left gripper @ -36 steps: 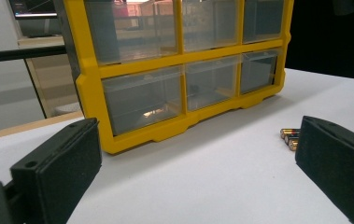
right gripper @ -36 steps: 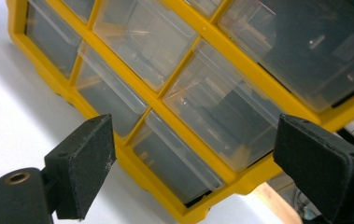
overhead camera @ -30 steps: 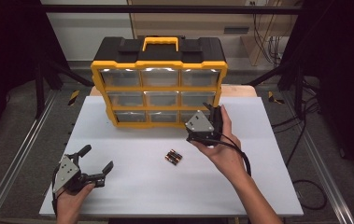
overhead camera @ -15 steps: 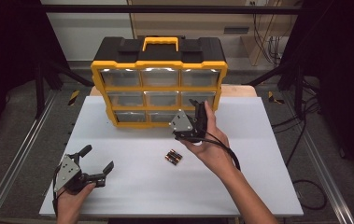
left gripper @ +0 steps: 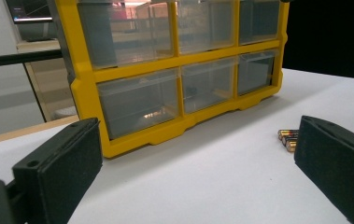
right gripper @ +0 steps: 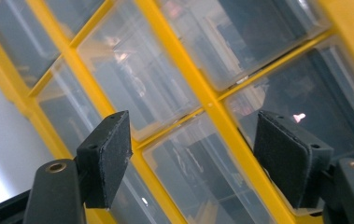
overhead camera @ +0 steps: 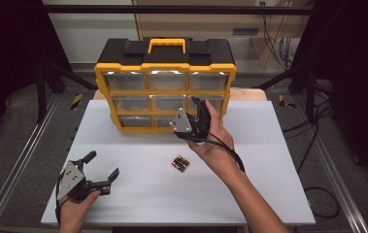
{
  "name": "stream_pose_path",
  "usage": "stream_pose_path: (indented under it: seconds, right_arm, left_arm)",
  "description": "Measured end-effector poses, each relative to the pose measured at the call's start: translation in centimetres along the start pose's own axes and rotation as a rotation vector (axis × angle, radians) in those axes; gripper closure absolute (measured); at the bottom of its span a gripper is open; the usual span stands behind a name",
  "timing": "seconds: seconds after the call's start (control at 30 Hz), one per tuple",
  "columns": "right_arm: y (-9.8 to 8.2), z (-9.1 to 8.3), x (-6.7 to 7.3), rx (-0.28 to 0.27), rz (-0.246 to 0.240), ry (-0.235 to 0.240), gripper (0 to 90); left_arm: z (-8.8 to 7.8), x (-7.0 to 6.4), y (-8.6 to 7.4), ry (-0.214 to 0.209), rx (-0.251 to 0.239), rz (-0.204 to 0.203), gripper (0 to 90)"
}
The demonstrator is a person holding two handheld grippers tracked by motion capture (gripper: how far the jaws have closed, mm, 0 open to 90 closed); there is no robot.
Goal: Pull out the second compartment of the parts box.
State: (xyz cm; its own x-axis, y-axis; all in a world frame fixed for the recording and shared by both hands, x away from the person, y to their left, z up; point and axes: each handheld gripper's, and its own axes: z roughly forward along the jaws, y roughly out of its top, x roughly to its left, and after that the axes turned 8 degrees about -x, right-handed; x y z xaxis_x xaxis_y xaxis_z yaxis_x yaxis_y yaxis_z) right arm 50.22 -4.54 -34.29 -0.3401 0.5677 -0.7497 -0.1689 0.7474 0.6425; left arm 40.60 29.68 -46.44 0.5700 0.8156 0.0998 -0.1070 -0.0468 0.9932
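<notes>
Black jaws of the right gripper (overhead camera: 197, 118) are spread wide with nothing held between them, and they are raised close against the front of the organizer box (overhead camera: 164, 87), before its lower right drawers. In the right gripper view the clear drawer fronts and yellow frame bars (right gripper: 221, 116) are seen tilted just beyond the open jaws. The left gripper (overhead camera: 99, 170) is likewise held wide open and empty, low over the white table (overhead camera: 269, 170), well apart from the box toward the near left corner. A small cluster of batteries (overhead camera: 180, 163) is laid on the table in front of the box, between the two grippers.
</notes>
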Motion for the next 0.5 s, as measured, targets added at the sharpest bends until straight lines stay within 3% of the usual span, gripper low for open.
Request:
stream_pose_path:
  seconds: [0.27,0.47,0.5]
  right_arm:
    - [0.1,0.3,-0.2,0.007,-0.012,-0.025,29.9]
    - [0.3,0.9,-0.3,0.002,-0.056,-0.055,38.6]
    - [0.4,1.2,-0.4,-0.004,-0.081,-0.074,41.0]
  left_arm:
    - [0.0,0.0,0.0,0.000,-0.001,-0.004,0.8]
    - [0.2,0.0,-0.1,-0.005,0.005,0.002,0.8]
    - [0.2,-0.1,-0.1,-0.006,0.006,0.002,0.9]
